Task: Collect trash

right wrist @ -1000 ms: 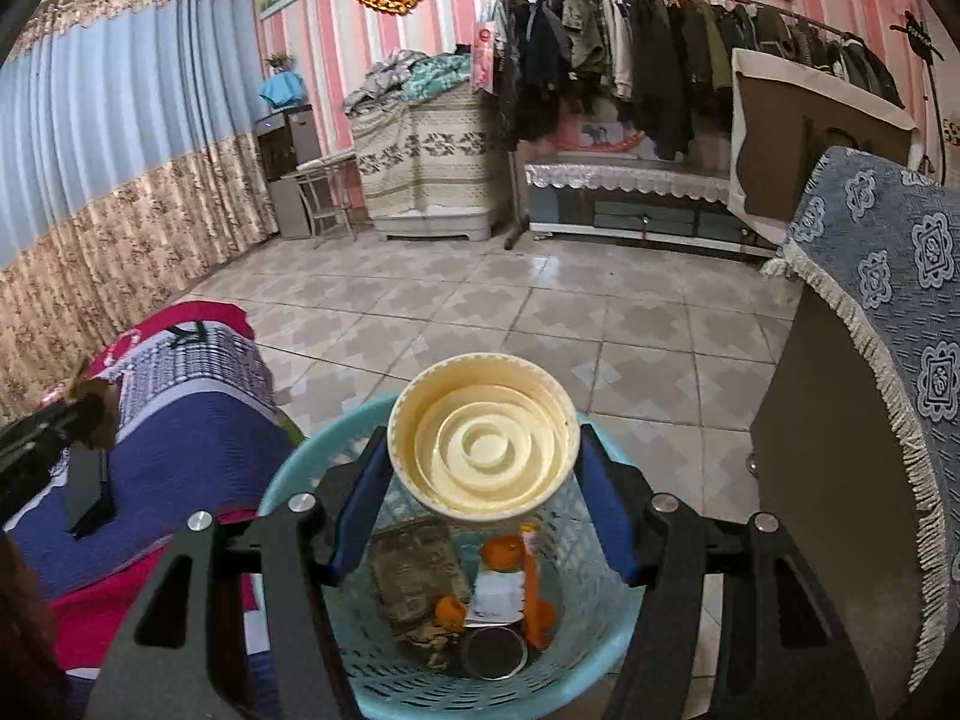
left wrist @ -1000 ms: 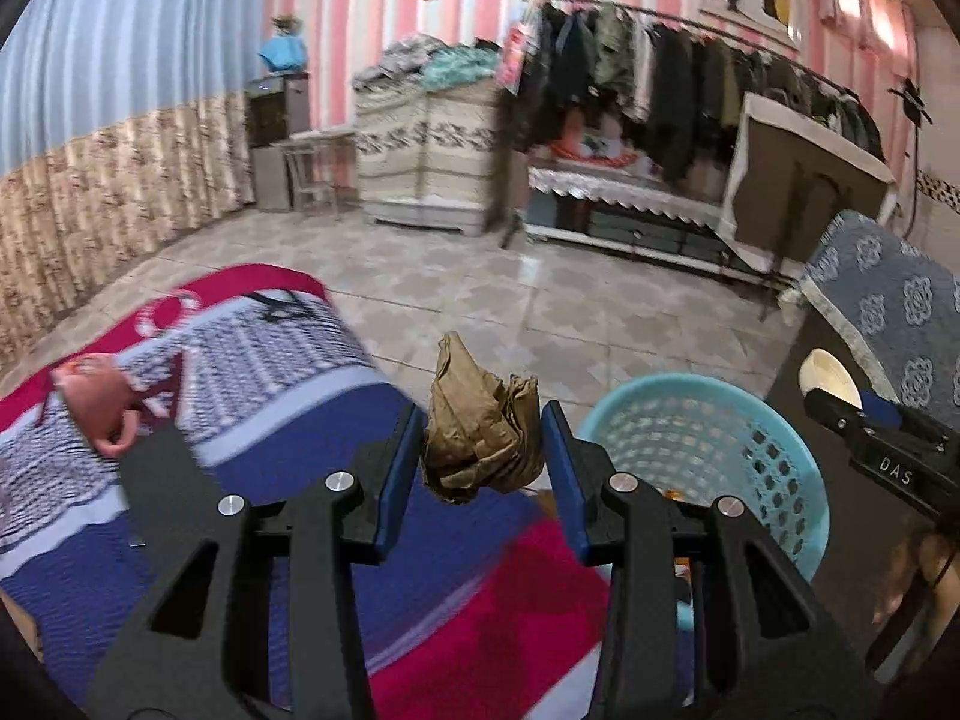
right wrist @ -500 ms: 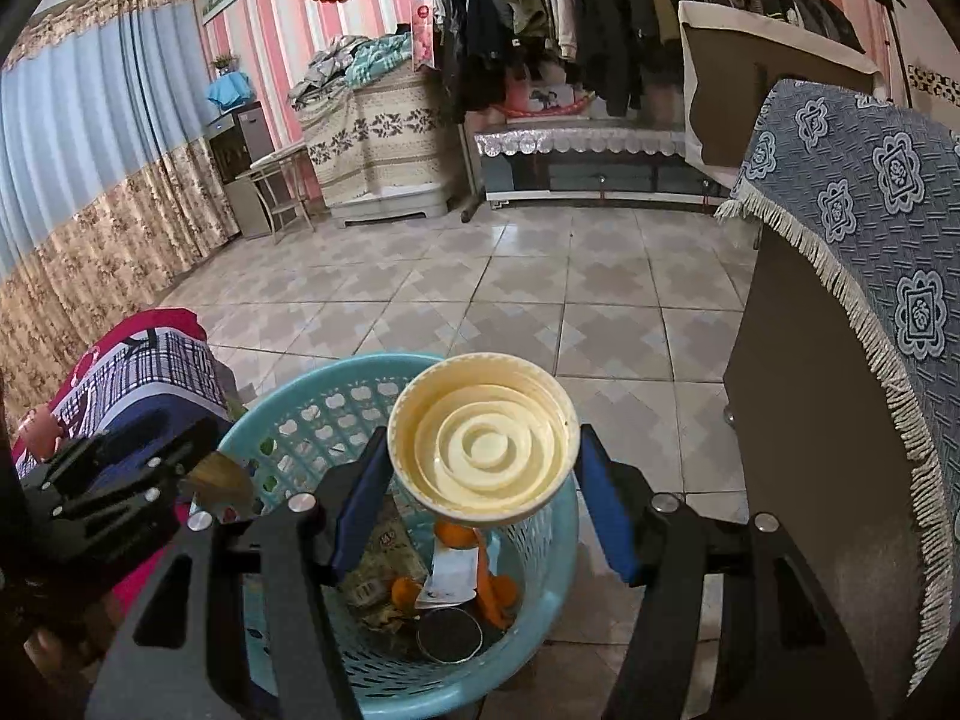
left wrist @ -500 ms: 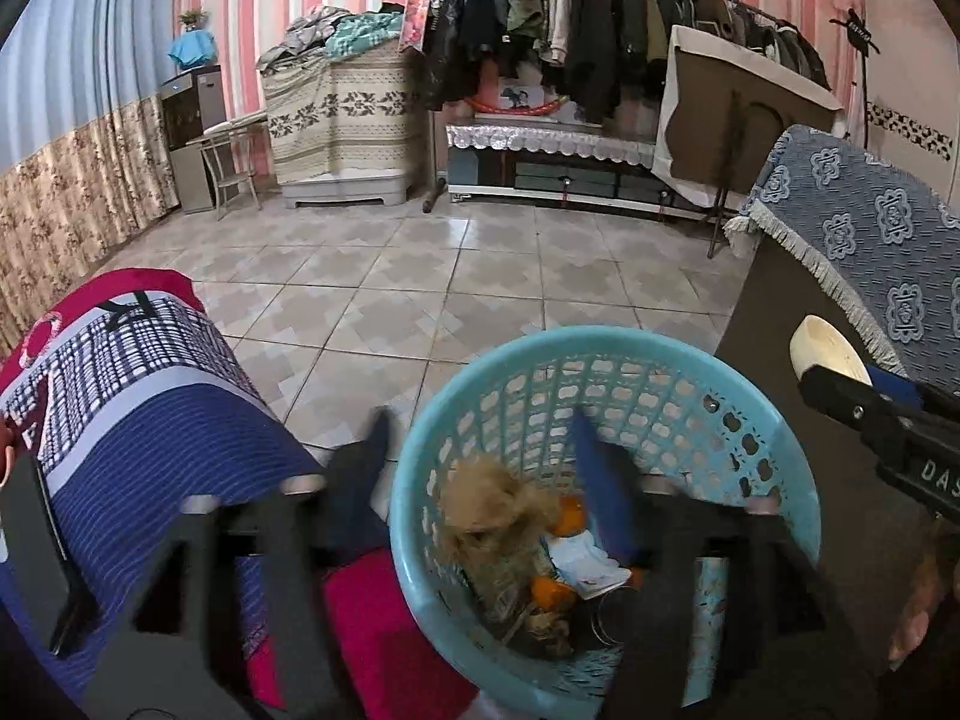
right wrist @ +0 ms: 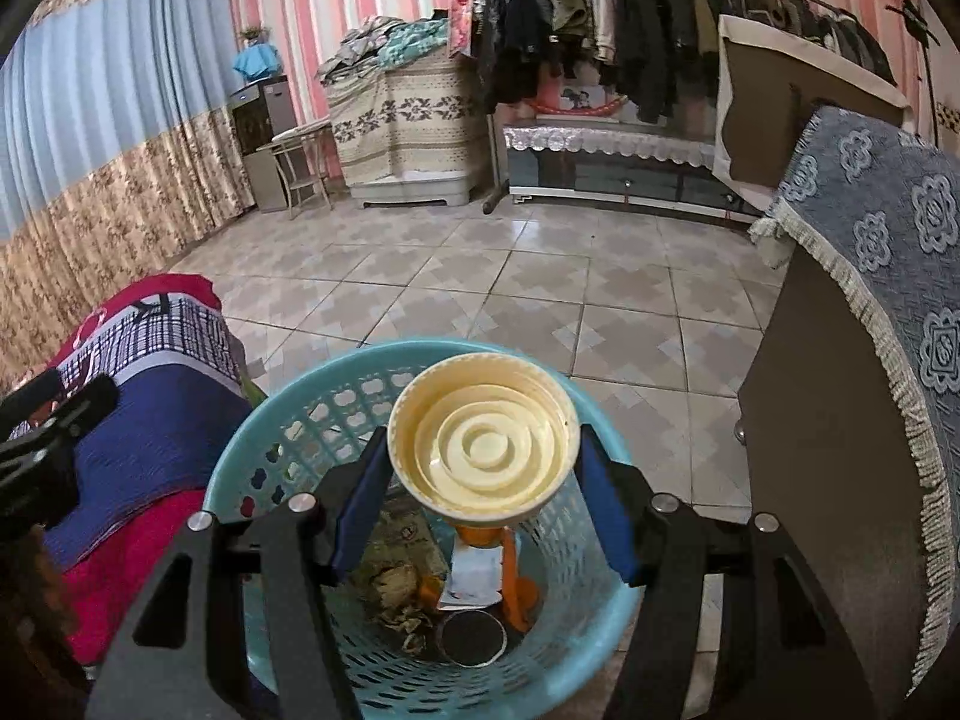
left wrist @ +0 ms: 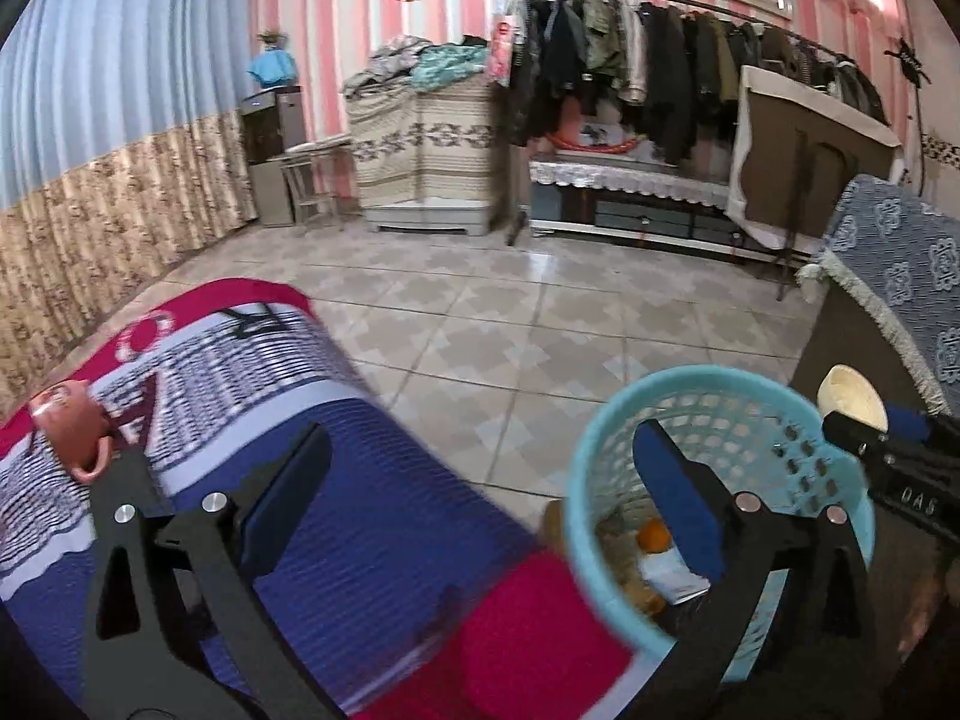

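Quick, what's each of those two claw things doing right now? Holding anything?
Left gripper: open and empty; its jaws have just been opening.
Right gripper: closed on the cream round lid, above the blue basket.

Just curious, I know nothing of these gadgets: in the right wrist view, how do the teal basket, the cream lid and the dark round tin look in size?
Largest to smallest:
1. teal basket
2. cream lid, nearer the camera
3. dark round tin

Cream lid (right wrist: 483,453) hiding part of basket (right wrist: 288,414) bottom. Left view blurring trash (left wrist: 651,546) inside; pieces too fuzzy to name.
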The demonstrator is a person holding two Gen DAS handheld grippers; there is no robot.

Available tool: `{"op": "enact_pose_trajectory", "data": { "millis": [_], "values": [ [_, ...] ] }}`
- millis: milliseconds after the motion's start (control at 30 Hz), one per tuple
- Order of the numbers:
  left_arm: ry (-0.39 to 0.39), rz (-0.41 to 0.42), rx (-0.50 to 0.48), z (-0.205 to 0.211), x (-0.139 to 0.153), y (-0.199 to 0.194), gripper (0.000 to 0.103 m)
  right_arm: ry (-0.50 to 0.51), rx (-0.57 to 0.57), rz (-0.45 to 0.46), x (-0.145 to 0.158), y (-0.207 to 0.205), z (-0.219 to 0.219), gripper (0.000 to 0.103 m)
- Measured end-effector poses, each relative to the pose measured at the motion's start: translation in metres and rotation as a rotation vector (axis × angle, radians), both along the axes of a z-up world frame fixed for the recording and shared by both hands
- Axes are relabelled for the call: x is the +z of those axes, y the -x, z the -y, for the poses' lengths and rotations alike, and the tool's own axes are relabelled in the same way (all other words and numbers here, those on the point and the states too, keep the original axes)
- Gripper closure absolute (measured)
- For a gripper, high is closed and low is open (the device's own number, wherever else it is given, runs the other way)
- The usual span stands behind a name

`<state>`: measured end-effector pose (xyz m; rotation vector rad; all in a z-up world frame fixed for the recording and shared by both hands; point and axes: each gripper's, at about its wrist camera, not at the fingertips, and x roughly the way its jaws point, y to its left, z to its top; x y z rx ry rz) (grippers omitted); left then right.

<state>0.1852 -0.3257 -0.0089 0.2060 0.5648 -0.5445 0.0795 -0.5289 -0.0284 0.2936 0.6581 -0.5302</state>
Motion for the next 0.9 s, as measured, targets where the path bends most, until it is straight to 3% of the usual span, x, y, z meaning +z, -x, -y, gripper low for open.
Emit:
{"op": "enact_pose_trajectory", "data": {
  "millis": [233, 333, 667, 800, 900],
  "values": [
    [0.005, -0.009, 0.089, -0.048, -0.002, -0.003, 0.006, 0.022, 0.034, 0.004, -0.003, -0.019, -0.015, 0.041],
    [-0.001, -0.004, 0.120, -0.069, 0.002, -0.001, 0.006, 0.034, 0.034, -0.006, -0.005, -0.024, -0.019, 0.026],
    [0.045, 0.054, 0.255, -0.152, 0.029, 0.020, 0.006, 0.045, 0.038, 0.037, 0.003, -0.018, -0.027, 0.011],
    [0.065, 0.095, 0.341, -0.192, 0.037, 0.037, 0.006, 0.040, 0.079, 0.068, 0.011, -0.013, -0.042, 0.010],
    [0.074, 0.105, 0.405, -0.221, 0.038, 0.055, 0.006, 0.049, 0.125, 0.103, 0.018, -0.006, -0.060, 0.004]
  ]
}}
